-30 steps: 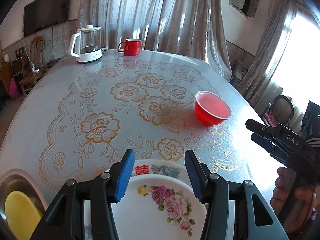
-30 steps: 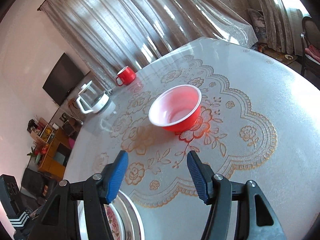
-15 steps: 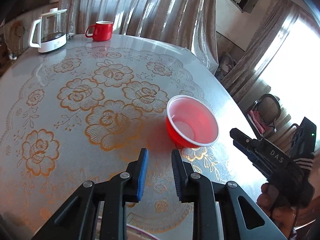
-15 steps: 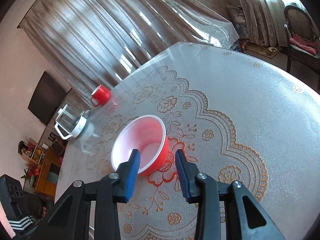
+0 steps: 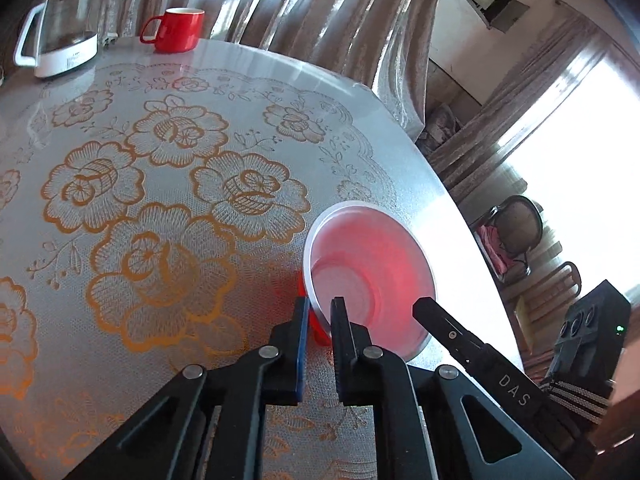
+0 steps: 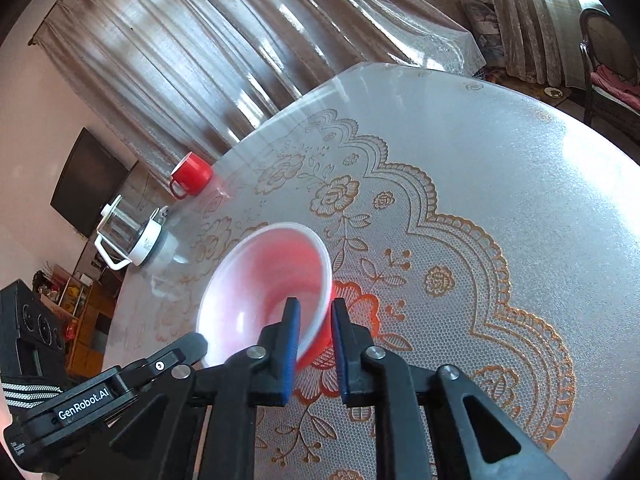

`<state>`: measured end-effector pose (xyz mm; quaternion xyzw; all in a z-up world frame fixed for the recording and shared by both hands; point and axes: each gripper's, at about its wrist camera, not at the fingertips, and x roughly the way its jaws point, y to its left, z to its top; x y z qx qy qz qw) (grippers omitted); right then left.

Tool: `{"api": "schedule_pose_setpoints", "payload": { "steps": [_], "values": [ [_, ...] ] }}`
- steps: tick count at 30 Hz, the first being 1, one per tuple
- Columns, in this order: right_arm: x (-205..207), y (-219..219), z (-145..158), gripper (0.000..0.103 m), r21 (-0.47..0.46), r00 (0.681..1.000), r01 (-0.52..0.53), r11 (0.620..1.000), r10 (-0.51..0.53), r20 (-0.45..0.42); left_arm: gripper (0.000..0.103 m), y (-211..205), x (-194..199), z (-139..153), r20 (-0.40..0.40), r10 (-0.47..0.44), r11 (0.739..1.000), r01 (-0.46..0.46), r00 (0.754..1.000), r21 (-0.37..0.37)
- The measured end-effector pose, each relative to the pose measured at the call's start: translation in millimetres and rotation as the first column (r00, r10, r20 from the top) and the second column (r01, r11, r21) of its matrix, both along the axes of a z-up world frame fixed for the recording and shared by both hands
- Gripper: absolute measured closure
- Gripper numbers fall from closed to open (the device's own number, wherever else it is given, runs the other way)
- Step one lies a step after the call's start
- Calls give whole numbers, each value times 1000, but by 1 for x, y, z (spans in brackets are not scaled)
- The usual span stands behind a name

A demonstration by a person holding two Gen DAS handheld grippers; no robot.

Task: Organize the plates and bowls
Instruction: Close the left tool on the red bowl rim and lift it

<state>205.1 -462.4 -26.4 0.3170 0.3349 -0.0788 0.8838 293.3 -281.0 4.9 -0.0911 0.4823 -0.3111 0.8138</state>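
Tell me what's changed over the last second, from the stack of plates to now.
Both grippers left the plates, closed in on the red bowl and have just been closing. The left gripper now pinches its near rim, the right gripper the opposite side, wall between the fingers. Red mug and kettle stayed put.

Each wrist camera looked steeply down along its own gripper, close over the counter (image 5: 168,208). Both shared the red bowl (image 5: 372,264) near 6 o'clock, the left view meeting it from its left rim, the right view from the opposite rim.
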Motion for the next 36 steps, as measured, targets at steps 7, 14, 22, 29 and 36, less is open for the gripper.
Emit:
{"api": "schedule_pose_setpoints", "payload": {
  "steps": [7,14,22,29,36],
  "values": [
    [-9,11,4,89,5,999,-32,999,32,9,93,24,-16,8,14,23,1000,-23,1000,8],
    [-20,42,8,89,14,996,-93,996,93,11,93,63,-42,14,41,78,996,-80,996,38],
    [-29,90,19,89,22,984,-174,984,173,32,93,116,-73,26,77,143,989,-145,987,26],
    [-36,128,28,88,15,972,-230,973,229,42,93,152,-95,30,94,198,979,-201,976,25],
    [-44,159,41,88,-3,959,-279,960,279,59,93,187,-116,39,110,239,971,-239,965,-13]
  ]
}}
